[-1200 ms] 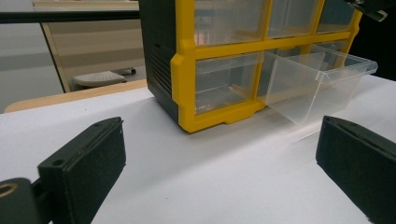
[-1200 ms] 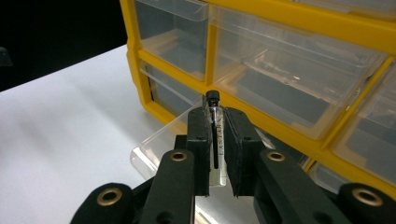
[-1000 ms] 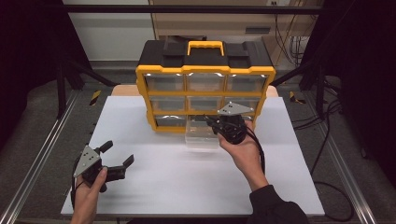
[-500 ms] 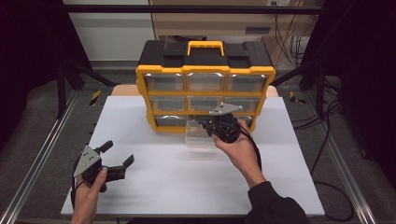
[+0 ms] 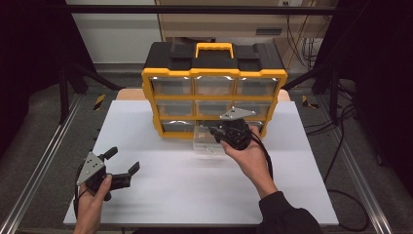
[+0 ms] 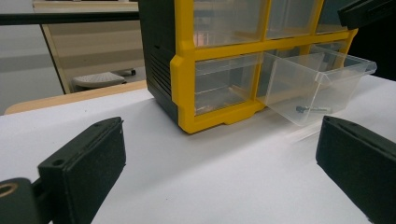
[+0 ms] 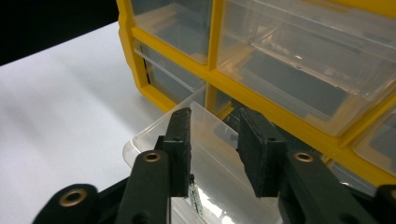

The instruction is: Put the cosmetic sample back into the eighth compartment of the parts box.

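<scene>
High view: the yellow-and-black organizer (image 5: 214,90) stands at the far middle of the white table (image 5: 160,195). Its bottom-middle clear drawer (image 5: 207,141) is pulled out in front of it, and the right gripper (image 5: 214,132) hangs over that drawer. Its jaws have just been opening, with nothing seen between them. The left gripper (image 5: 122,163) rests well apart from the organizer, near the front left, jaws wide apart and empty.

Left gripper view: the drawer (image 6: 317,86) juts out of the organizer (image 6: 187,93), and 1 small screw (image 6: 306,109) lies on its floor.

Right gripper view: the 2 pads (image 7: 180,149) stand a little apart above the open drawer (image 7: 154,137), gripping nothing; a small screw (image 7: 194,196) lies below them in the drawer.

To do this step well, I judge the right gripper should lift straight up clear of the drawer walls, then push the drawer's front squarely back into the organizer without tilting it.

No brand, label or writing can be read anywhere.
</scene>
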Available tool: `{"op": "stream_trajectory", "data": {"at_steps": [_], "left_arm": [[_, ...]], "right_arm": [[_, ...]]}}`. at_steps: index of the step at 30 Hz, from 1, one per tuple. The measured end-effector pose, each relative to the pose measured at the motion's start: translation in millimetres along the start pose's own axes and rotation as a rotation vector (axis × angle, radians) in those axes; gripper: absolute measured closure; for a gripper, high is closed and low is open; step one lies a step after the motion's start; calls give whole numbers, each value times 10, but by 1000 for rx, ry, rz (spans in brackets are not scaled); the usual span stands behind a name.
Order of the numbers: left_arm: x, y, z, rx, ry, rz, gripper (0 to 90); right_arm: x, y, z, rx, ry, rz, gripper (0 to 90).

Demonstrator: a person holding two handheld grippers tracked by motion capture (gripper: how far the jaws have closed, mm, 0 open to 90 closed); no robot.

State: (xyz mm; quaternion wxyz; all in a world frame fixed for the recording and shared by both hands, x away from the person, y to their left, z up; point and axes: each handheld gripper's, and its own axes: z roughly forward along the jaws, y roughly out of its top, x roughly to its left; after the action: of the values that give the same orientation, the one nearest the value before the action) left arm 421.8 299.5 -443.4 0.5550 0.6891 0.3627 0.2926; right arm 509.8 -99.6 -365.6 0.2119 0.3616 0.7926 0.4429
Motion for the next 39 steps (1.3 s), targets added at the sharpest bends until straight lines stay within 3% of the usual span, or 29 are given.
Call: {"op": "stream_trajectory", "data": {"at_steps": [9,23,29,39], "left_arm": [[-1,-1,2,1,0,-1,15],[3,0,1,0,2,0,15],[-3,-1,4,0,0,-1,15],[-3,0,3,-1,-1,0,15]], "right_arm": [[7,12,-24,-18,2,53,476],[19,23,-51,-72,-61,78,175],[16,21,-76,-105,-87,77,122],[27,12,-98,-152,-112,86,109]]}}
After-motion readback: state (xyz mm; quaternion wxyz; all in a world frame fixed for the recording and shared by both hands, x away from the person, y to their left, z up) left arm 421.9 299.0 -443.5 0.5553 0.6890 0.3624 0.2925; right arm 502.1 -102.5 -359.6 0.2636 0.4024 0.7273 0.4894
